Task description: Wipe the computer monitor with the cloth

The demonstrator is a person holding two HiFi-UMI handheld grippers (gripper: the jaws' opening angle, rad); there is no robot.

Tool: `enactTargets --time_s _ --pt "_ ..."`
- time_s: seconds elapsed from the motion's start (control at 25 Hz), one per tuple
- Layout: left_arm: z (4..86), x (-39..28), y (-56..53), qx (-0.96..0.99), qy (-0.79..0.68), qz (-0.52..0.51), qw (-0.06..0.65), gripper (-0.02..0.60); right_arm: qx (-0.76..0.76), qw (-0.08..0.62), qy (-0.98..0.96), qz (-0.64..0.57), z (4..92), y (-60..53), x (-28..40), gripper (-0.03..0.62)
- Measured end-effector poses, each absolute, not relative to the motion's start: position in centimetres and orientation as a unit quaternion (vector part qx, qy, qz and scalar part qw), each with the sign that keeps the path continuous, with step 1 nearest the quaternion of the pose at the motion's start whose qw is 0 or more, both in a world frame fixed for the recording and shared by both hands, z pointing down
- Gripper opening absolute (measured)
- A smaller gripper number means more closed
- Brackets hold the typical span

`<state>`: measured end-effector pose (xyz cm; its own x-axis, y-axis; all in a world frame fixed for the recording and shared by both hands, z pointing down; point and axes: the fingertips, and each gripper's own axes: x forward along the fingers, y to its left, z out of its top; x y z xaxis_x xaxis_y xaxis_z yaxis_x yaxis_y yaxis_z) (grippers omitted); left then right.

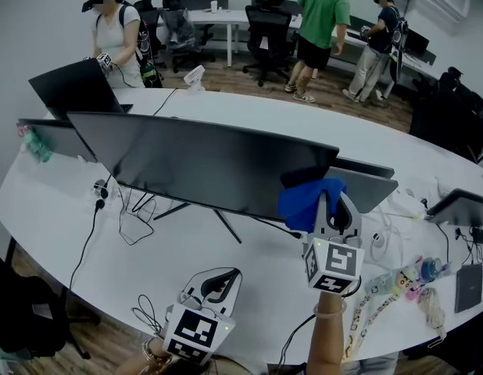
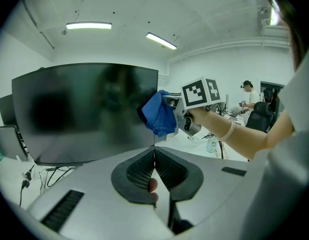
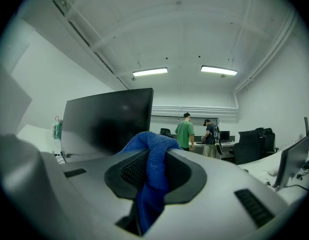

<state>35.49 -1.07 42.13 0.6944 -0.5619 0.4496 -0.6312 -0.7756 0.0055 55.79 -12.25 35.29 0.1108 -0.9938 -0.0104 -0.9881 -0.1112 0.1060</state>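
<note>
Above the near edge of the desk (image 1: 261, 276), my right claw (image 1: 332, 203) is clamped on the blue cloth (image 1: 305, 202), which sits at the lower right corner of the monitor (image 1: 202, 158). My left claw (image 1: 220, 281) hangs lower, its jaws closed together on nothing.

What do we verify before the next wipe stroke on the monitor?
1. Grip: blue microfibre cloth clamped in right gripper: ok.
2. Cloth touching the wide black monitor: cannot tell; it sits at the lower right corner.
3. Left gripper shut, empty, away from the screen: ok.
4. Monitor upright on the white table: ok.
5. Screen face free of obstacles: ok.
</note>
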Motion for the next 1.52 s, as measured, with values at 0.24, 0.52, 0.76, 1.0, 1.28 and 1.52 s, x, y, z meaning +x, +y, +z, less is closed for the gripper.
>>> enactTargets --time_s 0.24,0.52,0.76,1.0,1.28,1.52 --pt "42.1 35.5 -0.9 0.918 -0.324 0.214 0.083 0.009 0.743 0.040 -0.667 -0.030 36.4 -12.3 55.8 0.072" --pt "42.8 35.6 -0.8 0.917 -0.322 0.221 0.081 0.009 0.742 0.052 -0.668 -0.009 38.9 -12.6 56.0 0.072" --pt "43.3 35.2 -0.8 0.914 -0.322 0.235 0.076 0.009 0.744 0.058 -0.666 0.004 40.4 -12.7 56.2 0.072" --pt "43.7 34.7 -1.1 0.911 -0.325 0.246 0.062 0.009 0.742 0.071 -0.667 0.015 41.7 -12.8 56.1 0.072" --pt "43.6 34.9 -1.1 0.914 -0.321 0.237 0.068 0.009 0.743 0.083 -0.664 0.032 43.6 -13.0 56.1 0.072" --pt "43.7 34.9 -1.0 0.915 -0.317 0.240 0.067 0.009 0.742 0.093 -0.662 0.045 45.1 -13.1 56.1 0.072"
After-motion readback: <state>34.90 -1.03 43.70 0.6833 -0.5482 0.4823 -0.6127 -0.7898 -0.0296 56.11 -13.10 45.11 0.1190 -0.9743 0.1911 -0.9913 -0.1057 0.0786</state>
